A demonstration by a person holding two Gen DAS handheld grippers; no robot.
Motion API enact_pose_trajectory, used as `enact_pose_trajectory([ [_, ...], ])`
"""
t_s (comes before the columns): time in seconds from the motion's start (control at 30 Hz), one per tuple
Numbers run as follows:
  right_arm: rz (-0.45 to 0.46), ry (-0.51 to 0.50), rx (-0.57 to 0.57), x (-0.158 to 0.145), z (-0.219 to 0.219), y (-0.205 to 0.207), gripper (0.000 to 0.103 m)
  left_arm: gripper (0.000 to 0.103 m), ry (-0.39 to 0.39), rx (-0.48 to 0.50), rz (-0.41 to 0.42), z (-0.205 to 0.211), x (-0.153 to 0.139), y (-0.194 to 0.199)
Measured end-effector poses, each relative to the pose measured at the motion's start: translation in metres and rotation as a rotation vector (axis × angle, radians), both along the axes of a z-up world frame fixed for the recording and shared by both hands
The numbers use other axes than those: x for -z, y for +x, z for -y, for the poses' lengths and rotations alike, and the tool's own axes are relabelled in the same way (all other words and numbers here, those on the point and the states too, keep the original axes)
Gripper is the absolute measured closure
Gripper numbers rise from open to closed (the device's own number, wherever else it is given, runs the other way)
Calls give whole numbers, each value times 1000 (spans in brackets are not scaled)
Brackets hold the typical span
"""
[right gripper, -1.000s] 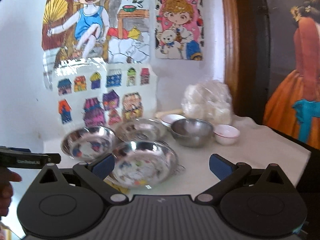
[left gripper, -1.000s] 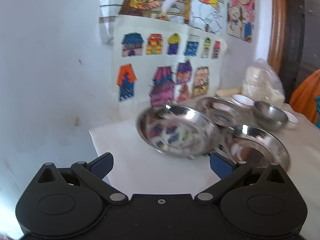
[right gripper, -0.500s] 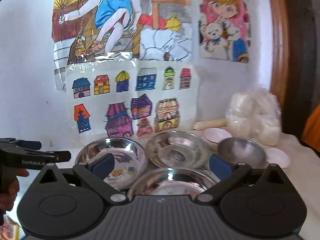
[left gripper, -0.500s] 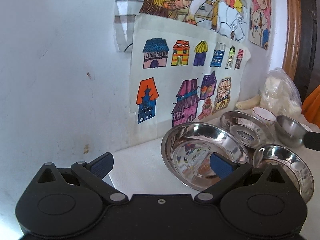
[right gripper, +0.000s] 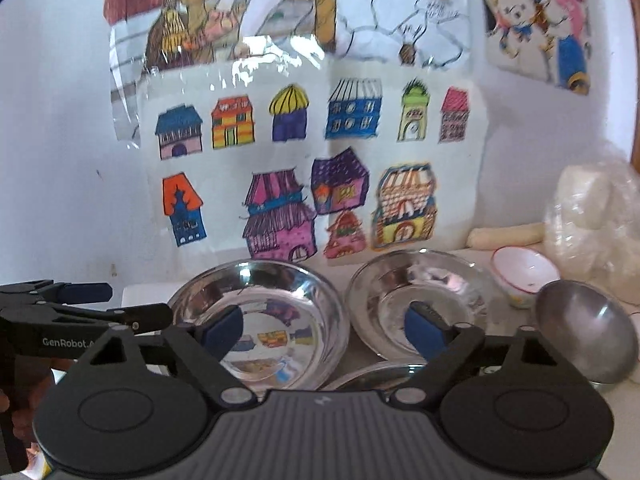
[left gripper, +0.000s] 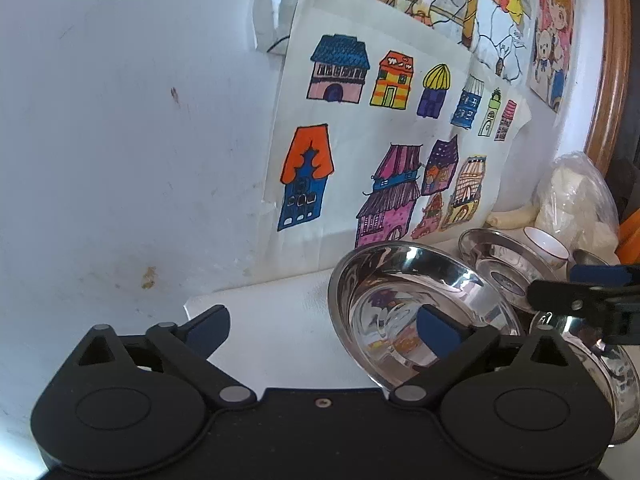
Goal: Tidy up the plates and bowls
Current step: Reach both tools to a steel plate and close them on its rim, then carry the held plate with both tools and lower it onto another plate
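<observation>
Three steel plates sit on a white cloth by the wall. The left steel plate is in front of my open left gripper, whose right finger reaches over its rim. The back steel plate lies behind my open right gripper. The near steel plate is just under the right gripper. A dark steel bowl stands at the right. A small white bowl stands behind it.
The wall with coloured house drawings rises directly behind the dishes. A clear plastic bag with white contents and a pale roll lie at the back right. The left gripper shows in the right wrist view.
Both grippers have moved forward and lower toward the plates. The right gripper now enters the left wrist view at the right. Both stay open.
</observation>
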State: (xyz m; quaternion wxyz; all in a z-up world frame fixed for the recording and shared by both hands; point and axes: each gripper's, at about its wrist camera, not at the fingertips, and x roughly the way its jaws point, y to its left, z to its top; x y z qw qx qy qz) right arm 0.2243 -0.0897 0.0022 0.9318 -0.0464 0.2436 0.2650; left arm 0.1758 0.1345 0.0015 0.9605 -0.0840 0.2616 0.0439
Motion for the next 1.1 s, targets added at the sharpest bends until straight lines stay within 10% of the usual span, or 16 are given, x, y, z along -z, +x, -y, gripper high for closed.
enact_pose_trajectory([
  [0.33,-129,-6,33,18,-11,35,51,28,-49,-3,-8,2,8,9],
  [0.9,-308,37,56,43,-7,62,78,88,-84,-9,-40,-1,20,18],
  [1.1,-286,74,67,42,-6,53,82,90,-123,-8,-30,-4,18,15],
])
